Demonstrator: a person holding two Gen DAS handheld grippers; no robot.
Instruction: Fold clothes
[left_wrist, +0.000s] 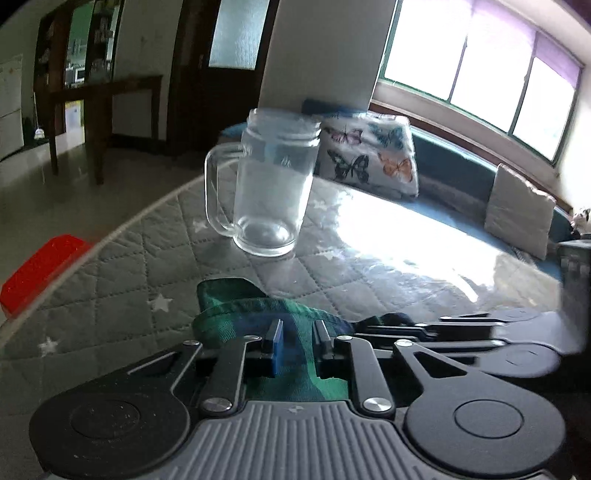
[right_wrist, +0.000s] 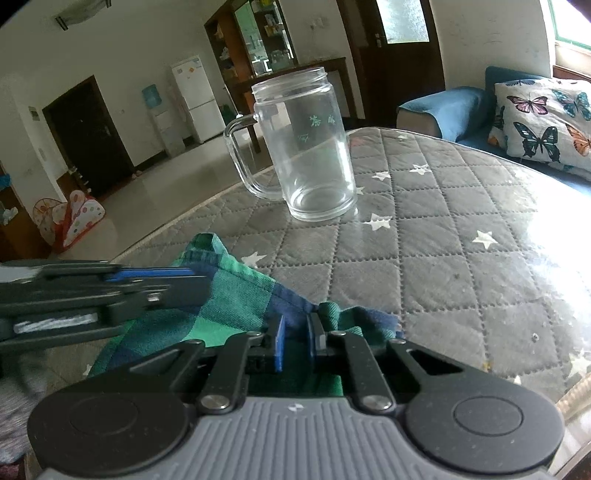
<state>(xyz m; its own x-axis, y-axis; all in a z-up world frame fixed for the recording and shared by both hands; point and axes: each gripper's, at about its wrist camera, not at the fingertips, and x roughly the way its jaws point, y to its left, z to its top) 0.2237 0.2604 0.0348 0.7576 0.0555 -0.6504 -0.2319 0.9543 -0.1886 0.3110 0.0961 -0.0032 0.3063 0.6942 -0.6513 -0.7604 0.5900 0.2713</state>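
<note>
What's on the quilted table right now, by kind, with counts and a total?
Glass mug: 1
Green-and-blue plaid cloth: 1
Grippers over the cloth: 2, left gripper and right gripper, both with jaws closed on the plaid cloth
Total: 4

The left black two-finger gripper with blue pads (left_wrist: 297, 339) points downward at a slant, its jaws nearly closed, pinching green-and-blue checked cloth (left_wrist: 295, 376). The right black two-finger gripper (right_wrist: 295, 341), close alongside, tilts down likewise, clamped narrowly on the same cloth.
</note>
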